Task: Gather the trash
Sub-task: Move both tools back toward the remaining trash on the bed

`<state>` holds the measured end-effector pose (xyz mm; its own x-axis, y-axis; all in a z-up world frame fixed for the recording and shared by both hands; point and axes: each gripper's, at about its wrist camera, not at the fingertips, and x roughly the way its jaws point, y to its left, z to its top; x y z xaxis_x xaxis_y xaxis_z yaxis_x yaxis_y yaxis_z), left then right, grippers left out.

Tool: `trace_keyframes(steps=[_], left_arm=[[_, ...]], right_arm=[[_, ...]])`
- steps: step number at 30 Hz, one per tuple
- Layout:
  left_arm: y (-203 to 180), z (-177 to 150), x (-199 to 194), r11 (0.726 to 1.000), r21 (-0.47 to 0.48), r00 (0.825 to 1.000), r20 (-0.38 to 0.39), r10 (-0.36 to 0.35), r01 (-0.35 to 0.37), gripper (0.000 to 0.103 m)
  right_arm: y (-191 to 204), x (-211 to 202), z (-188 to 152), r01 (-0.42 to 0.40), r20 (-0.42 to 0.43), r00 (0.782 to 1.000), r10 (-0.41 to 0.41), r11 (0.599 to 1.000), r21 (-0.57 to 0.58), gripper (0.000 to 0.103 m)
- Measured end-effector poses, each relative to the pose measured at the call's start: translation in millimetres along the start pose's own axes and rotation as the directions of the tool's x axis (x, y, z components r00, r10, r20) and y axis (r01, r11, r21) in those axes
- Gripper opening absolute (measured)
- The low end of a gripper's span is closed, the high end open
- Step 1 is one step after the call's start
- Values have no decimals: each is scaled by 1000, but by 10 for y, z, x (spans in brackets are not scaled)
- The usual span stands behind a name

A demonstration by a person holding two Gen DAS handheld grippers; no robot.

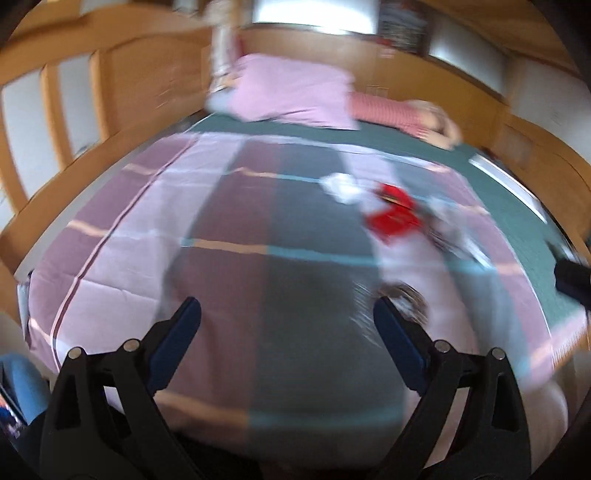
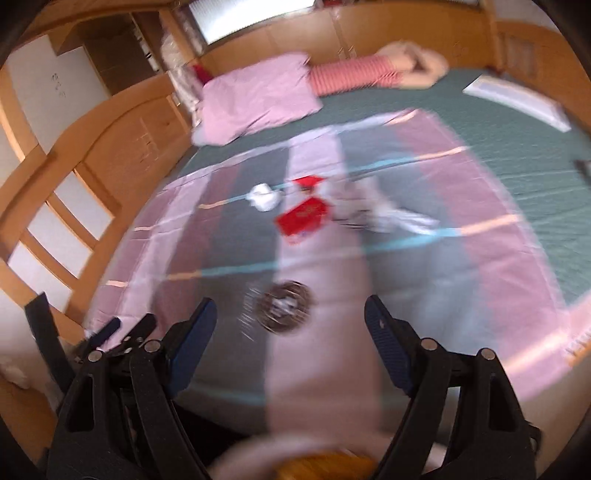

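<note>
Red wrapper (image 2: pixel 302 218) lying beside white wad (image 2: pixel 264 196) on quilt (image 2: pixel 443 258) | left gripper (image 1: pixel 286 321) gaping wide, holding nothing | right gripper (image 2: pixel 290 325) gaping wide, holding nothing

A home bedroom: wide bed (image 2: pixel 517 147) with striped quilt (image 2: pixel 424 266), pink pillow (image 2: pixel 258 96), wooden headboard (image 2: pixel 332 33), wooden wardrobe doors (image 1: pixel 55 96) alongside, bright window (image 2: pixel 251 18) above.

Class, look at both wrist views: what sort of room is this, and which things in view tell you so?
Most likely a bedroom: a wide bed with a wooden frame, a pink pillow at its head, and a pink, grey and maroon striped quilt spread over a green sheet.
</note>
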<state>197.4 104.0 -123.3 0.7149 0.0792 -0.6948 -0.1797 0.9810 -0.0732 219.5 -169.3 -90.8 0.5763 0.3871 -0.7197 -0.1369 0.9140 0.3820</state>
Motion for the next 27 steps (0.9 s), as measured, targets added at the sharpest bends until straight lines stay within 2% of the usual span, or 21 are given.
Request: trace_keyframes(steps=[3,5,7,9,11,16,18,19,23,27], left_arm=[[268,64,235,994,-84,997,-25,72,-74,95],[395,11,323,985,-140,993,-79,90,-100,95],[513,-2,347,976,-206,995,-92,49,-67,95],[543,5,349,972,-220,994,-83,66,-82,97],[571,30,389,968,-233,993,-85,78,-96,97],[596,27,559,958,-267,986,-151,69,-108,97],[639,20,567,949,-297,986,-156,63,-107,97],[661,18,561,945,-310,986,-152,63,-108,97],[818,-16,488,905,-412,990,-125,61,-108,97],[966,-63,404,856,-507,993,-96,66,-106,98]], right_arm=[[101,637,243,-35,-85,996,38,999,42,81],[132,1106,420,5,-125,992,4,998,68,81],[103,1529,617,99,-136,987,-88,992,77,81],[15,1874,809,215,-116,973,-200,968,129,81],[-57,2096,935,282,-108,958,-265,942,182,81],[-214,2552,1085,373,-162,926,-342,897,238,82],[-214,2619,1054,407,-172,911,-375,887,220,73],[-164,2622,1030,432,-156,899,-409,885,173,68],[77,2576,874,346,-166,927,-336,938,33,61],[420,2452,530,181,-258,946,-198,979,-90,61]])
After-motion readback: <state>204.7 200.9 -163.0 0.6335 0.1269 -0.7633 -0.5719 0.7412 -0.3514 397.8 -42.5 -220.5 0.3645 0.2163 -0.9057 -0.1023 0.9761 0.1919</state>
